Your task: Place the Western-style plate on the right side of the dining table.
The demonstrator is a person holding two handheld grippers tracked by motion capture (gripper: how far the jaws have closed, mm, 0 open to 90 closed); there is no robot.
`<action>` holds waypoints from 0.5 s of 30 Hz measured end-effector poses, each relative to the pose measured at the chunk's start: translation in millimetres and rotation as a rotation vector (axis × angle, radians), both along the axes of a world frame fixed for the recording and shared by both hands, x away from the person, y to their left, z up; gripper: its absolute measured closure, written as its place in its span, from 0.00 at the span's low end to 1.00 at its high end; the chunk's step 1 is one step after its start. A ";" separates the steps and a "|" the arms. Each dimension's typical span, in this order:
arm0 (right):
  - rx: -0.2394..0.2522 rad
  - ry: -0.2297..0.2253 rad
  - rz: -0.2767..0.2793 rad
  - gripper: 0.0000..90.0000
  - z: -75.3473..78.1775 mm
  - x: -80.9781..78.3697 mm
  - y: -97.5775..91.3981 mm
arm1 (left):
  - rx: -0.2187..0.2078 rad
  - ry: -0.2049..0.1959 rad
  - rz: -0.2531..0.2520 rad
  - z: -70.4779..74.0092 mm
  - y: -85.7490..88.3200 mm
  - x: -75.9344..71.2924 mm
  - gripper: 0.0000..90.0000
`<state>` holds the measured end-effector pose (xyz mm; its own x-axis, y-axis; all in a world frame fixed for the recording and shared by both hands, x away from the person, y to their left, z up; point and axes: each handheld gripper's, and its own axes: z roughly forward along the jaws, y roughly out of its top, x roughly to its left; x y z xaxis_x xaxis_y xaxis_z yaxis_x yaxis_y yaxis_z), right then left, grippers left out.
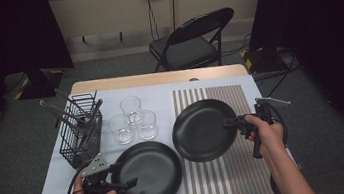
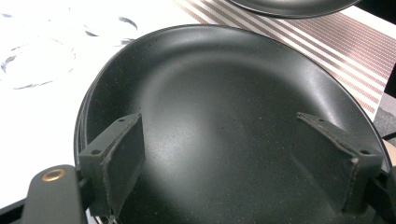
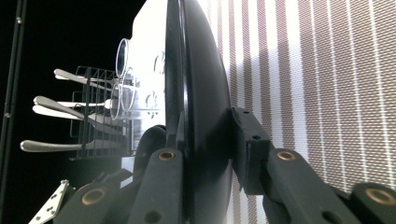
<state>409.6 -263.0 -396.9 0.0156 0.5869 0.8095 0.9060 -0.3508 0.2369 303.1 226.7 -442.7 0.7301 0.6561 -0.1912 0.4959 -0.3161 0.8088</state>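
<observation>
Two black plates are on the table. The left plate (image 1: 150, 173) (image 2: 224, 93) lies flat on the white tabletop near the front edge. My left gripper (image 1: 127, 184) (image 2: 224, 163) is at its left rim, open wide, both pads (image 2: 123, 161) over the plate's inside and nothing pressed between them. The right plate (image 1: 202, 131) (image 3: 198, 70) is over the striped mat (image 1: 230, 170) (image 3: 327, 93). My right gripper (image 1: 234, 121) (image 3: 208, 149) is shut on its right rim, one jaw on top and one underneath. The right gripper view shows this plate edge-on.
A black wire basket (image 1: 81, 134) with metal cutlery stands at the table's left. Three clear glasses (image 1: 132, 120) cluster behind the left plate. A black folding chair (image 1: 193, 43) stands beyond the far edge. Dark curtains hang on both sides.
</observation>
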 end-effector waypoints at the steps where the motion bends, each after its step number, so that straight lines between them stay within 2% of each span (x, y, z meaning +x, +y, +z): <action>1: -0.004 0.000 -0.003 0.83 -0.3 -0.1 -0.6 | 0.003 -0.001 -0.003 0.1 0.1 0.1 0.19; 15: -0.024 -0.002 -0.038 0.83 -4.3 -1.5 -12.2 | 0.010 0.004 -0.006 -0.8 -0.5 0.1 0.19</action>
